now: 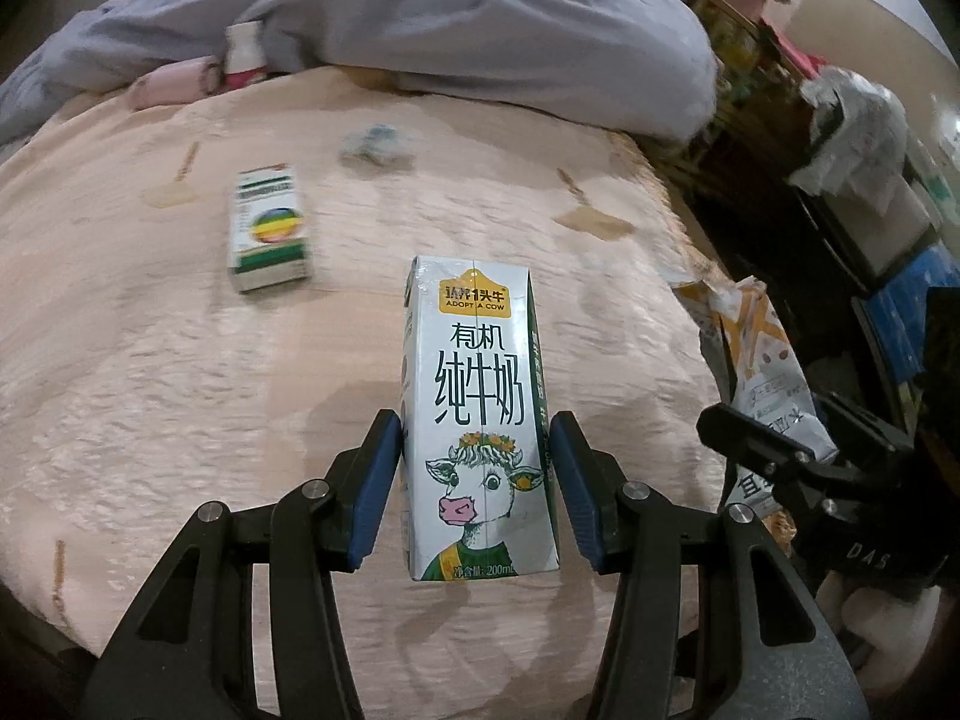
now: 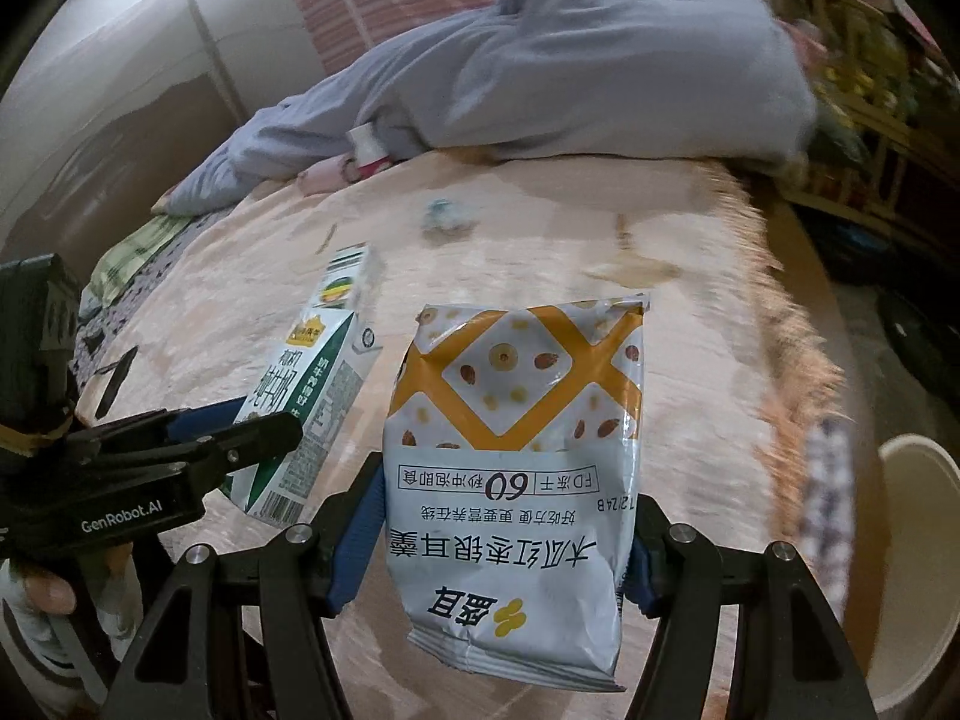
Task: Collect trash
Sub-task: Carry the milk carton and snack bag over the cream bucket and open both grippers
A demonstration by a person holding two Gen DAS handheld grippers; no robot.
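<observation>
Milk carton [image 1: 480, 420] upright, clamped in left tongs [image 1: 474, 480]; snack pouch [image 2: 516, 468] upside-down in right tongs [image 2: 504, 552].

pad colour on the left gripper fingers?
Blue pads on black arms, clamped on the milk carton. Clearest in the left wrist view.

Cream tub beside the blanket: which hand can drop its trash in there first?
Right, probably. The right tool grips the snack bag, and the cream tub sits just past its right side. The left tool, holding the milk carton, is on the far side.
</observation>
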